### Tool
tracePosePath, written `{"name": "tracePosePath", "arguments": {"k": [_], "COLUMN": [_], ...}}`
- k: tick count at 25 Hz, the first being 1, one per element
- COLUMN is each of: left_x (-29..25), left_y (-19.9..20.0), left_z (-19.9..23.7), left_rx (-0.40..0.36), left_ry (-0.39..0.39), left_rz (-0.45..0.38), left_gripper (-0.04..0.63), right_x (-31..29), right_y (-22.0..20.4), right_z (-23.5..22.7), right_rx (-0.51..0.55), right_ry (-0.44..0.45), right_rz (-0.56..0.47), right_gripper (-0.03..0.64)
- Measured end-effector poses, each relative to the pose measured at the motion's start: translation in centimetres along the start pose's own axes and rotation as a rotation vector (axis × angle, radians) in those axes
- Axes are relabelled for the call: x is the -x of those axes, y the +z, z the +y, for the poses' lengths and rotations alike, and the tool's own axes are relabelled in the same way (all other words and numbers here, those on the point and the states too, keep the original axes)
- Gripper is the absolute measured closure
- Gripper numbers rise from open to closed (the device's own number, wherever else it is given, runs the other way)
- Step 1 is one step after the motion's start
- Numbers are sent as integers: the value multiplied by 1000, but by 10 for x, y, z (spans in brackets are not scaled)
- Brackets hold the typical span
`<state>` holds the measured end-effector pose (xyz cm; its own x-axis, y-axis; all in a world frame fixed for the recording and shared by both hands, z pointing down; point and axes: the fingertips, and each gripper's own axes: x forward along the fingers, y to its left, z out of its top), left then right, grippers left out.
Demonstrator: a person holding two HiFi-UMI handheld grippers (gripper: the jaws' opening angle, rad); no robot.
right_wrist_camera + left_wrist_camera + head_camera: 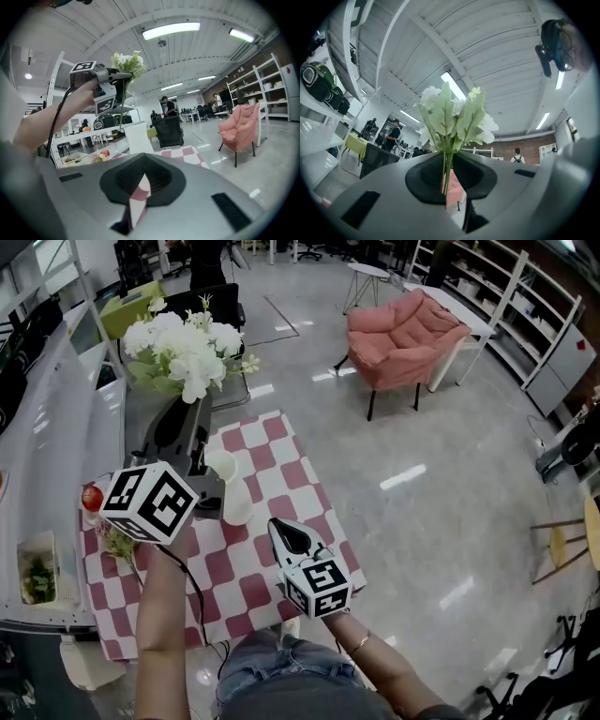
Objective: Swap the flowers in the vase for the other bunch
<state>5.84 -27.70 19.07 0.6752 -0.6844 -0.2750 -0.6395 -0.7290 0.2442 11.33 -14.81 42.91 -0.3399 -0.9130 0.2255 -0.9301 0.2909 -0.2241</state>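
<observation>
Left gripper (186,411) is clamping the white bunch (183,348) by the stems, holding it up above the vase (234,491). Vase is standing on the checkered cloth (272,451), w/ the pink bunch (117,542) lying to its left. Right gripper (277,524) is hovering nearby, jaws pretty much together, nothing btwn.

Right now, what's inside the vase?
No stems stand in the white vase; the left tool holds the white bunch clear of it. Its bottom is hidden.

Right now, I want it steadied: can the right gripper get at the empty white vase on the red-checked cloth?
Probably yes: the right gripper hovers near the white vase, only bare red-checked cloth between.
</observation>
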Motion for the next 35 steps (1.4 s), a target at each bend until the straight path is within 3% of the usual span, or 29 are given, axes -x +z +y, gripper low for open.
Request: {"name": "tracePosePath", "arguments": {"k": [10,17,27,35], "left_x": [-12,-14,-39,-29], "left_y": [-21,-6,2,-26], "left_z": [17,17,16,28], "left_rx": [42,68,53,19], "left_ry": [-20,-28,-10,41], "left_rz": [-12,-38,-114,-70], "left_gripper": [541,543,545,543], "right_x": [-13,-17,-17,-15], "right_y": [-10,-15,4,0], "right_z": [-9,-13,-32,-30], "right_rx": [-15,-18,-22,-23], "right_ry": [-25,-32,-29,-25], "right_rz": [23,22,5,22], "right_gripper": [606,607,607,607]}}
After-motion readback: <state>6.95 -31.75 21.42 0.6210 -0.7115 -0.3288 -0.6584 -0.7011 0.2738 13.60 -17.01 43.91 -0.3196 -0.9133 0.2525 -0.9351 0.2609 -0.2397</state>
